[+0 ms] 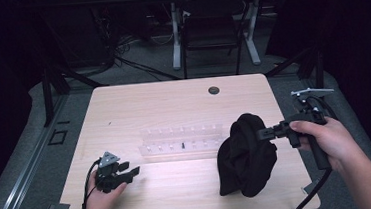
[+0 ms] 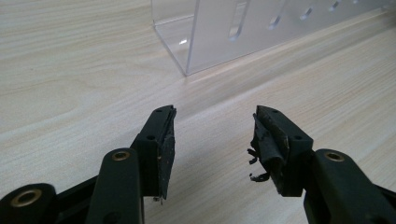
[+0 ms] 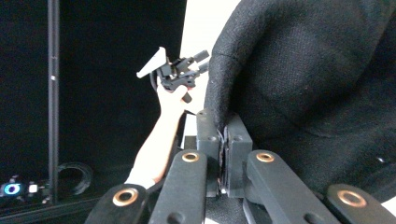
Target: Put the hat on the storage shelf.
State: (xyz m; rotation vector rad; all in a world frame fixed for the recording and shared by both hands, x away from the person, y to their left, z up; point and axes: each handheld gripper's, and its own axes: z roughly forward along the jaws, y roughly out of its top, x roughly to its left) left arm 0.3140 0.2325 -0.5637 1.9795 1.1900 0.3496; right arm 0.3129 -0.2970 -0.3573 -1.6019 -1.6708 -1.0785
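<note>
Fingers [image 3: 233,140] of right gripper [image 1: 268,132] clenched on black cloth [image 1: 245,155], lifted at 4 o'clock on desk [image 1: 173,95], hanging bunched, long axis near vertical, lower end touching the wood. Fingers [image 2: 163,140] of left gripper [image 1: 123,173] released, empty, low at 8 o'clock. Clear rack [image 1: 181,140] at centre. Cloth picked up; judged midway, with placing or folding left.

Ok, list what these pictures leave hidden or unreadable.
- Table under and behind the black cloth, high view: covered by the cloth.
- Small dark item in the clear rack, high view: too small to identify.
- Rack's far end, left gripper view: cut off by the frame edge.
- Cloth's lower part, right gripper view: behind the right gripper.
</note>
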